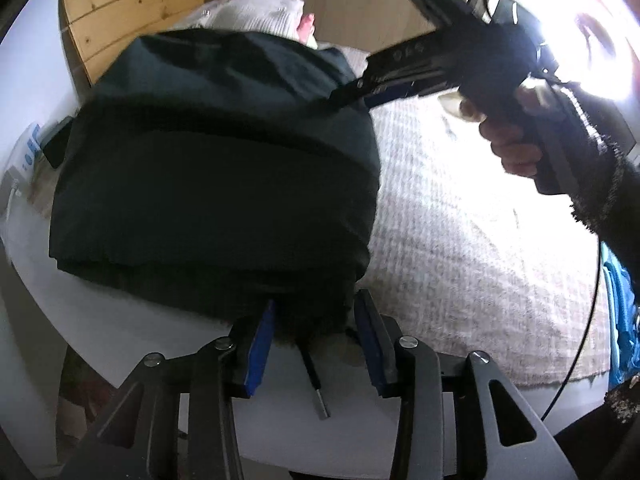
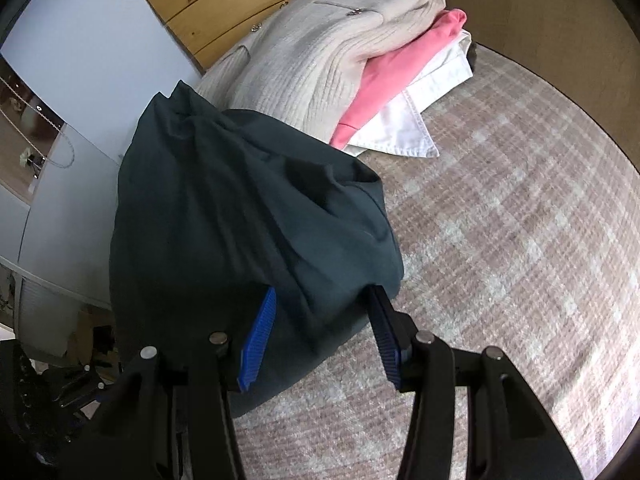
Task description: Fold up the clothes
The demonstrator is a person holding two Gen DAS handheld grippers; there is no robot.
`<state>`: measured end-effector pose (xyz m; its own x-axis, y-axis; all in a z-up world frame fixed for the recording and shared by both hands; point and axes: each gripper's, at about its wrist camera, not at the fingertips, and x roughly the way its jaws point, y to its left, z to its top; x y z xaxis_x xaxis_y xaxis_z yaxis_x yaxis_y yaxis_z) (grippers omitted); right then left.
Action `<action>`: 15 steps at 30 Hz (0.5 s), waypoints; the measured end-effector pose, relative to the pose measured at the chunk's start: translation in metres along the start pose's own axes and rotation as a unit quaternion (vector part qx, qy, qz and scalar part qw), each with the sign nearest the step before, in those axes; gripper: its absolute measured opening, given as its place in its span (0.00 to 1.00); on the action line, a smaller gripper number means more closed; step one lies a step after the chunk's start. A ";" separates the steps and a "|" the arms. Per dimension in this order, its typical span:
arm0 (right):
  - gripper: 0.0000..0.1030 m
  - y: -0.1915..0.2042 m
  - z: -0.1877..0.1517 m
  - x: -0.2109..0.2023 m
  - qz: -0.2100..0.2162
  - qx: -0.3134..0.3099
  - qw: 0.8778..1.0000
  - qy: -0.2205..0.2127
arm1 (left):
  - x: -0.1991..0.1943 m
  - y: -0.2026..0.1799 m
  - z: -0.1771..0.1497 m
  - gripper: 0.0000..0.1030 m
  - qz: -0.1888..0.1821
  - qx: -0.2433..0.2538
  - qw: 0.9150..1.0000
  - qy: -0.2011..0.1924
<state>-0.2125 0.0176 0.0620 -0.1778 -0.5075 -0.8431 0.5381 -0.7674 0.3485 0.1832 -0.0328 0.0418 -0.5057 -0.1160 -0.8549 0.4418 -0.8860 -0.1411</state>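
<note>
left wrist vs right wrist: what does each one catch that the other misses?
Left wrist only: the left gripper at the near edge of the dark garment, the person's hand gripping the right gripper's handle, and a blue item at the frame's right edge.

Right wrist only: the folded stack laid out clearly, cream knit over pink garment over white garment; the left view shows only a sliver.

Both: the dark garment, the patterned cover, the wooden board, and the right gripper with dark fabric bunched between its pads.
</note>
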 end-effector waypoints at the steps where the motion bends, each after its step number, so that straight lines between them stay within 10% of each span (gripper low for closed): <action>1: 0.46 0.000 0.000 0.000 0.001 0.003 1.000 -0.001 | 0.002 0.002 0.000 0.37 -0.001 0.001 1.000 0.003; 9: 0.46 0.002 -0.001 -0.001 0.000 0.008 1.000 -0.002 | 0.000 0.017 0.005 0.37 -0.022 -0.030 0.999 -0.018; 11: 0.46 0.001 0.000 0.000 0.003 0.012 1.000 -0.002 | -0.002 0.018 0.010 0.29 -0.022 -0.023 0.999 -0.029; 13: 0.46 0.000 0.002 0.001 0.006 0.018 1.000 -0.001 | -0.004 0.020 0.012 0.02 -0.031 -0.016 0.999 -0.038; 15: 0.46 -0.004 0.004 0.003 0.018 0.034 0.999 -0.001 | -0.009 0.021 0.011 0.01 -0.034 -0.005 0.998 -0.055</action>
<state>-0.2189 0.0177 0.0599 -0.1612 -0.5369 -0.8281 0.4863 -0.7734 0.4068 0.1888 -0.0557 0.0526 -0.6132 -0.1040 -0.7830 0.4097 -0.8894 -0.2028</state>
